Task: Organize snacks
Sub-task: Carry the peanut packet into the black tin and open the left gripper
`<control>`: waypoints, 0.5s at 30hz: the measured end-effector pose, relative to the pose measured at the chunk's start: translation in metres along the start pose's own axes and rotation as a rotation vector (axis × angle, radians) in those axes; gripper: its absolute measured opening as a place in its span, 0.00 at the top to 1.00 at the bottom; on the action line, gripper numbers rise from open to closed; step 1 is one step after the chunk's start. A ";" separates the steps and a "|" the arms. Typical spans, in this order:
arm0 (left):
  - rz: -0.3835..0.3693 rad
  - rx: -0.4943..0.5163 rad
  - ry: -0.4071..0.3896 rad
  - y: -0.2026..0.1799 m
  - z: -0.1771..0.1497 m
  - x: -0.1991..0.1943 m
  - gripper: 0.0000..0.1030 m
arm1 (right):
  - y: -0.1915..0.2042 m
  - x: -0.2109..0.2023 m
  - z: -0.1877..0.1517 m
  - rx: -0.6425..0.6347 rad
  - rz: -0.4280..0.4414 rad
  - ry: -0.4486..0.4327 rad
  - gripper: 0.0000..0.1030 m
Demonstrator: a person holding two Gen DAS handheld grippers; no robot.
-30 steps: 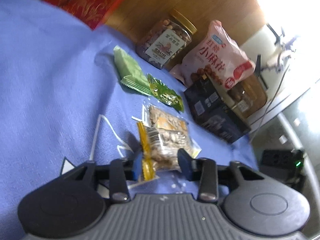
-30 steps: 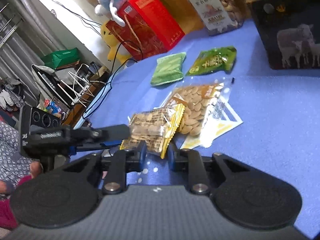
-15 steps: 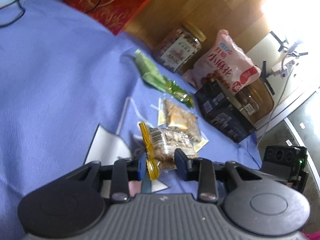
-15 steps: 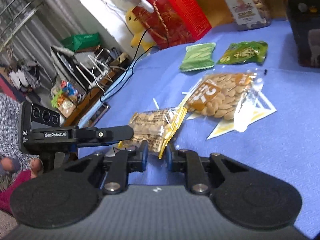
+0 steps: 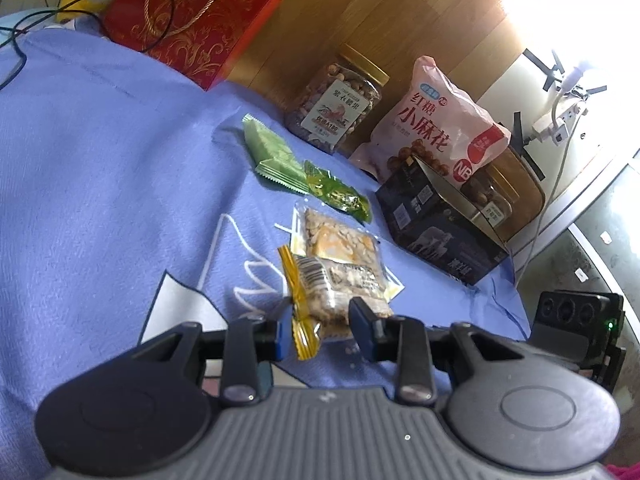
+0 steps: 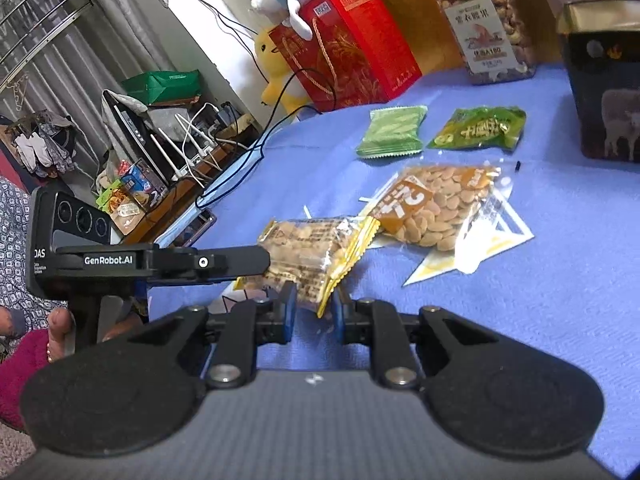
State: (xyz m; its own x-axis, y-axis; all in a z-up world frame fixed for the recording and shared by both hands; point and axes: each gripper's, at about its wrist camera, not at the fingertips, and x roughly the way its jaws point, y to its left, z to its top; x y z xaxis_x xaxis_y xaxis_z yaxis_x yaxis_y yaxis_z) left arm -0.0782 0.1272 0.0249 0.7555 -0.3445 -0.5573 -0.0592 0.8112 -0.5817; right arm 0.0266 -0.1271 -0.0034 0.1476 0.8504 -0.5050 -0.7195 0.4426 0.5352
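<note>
A clear snack pack with yellow crimped ends is held above the blue cloth. My right gripper is shut on its yellow end. My left gripper is open, its jaws on either side of the pack's other end; its body shows in the right wrist view. A bag of pale nuts lies just beyond. A light green packet and a dark green packet lie farther back.
A black sheep-print box, a nut jar, a pink snack bag and a red gift box stand along the back. A black cable hangs over the cloth's left edge.
Both grippers have pulled back and risen with the yellow-ended pack, away from the nut bag. The left jaws have stayed apart around it.
</note>
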 end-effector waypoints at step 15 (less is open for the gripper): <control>0.002 -0.019 0.018 0.003 -0.002 0.006 0.71 | 0.001 0.002 -0.001 -0.007 -0.015 0.015 0.79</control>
State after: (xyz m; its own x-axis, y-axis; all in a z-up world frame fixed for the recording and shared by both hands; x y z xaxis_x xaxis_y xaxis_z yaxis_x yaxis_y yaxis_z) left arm -0.0752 0.1271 0.0190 0.7435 -0.3511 -0.5691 -0.0736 0.8030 -0.5915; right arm 0.0256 -0.1246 -0.0044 0.1483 0.8393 -0.5230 -0.7220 0.4533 0.5227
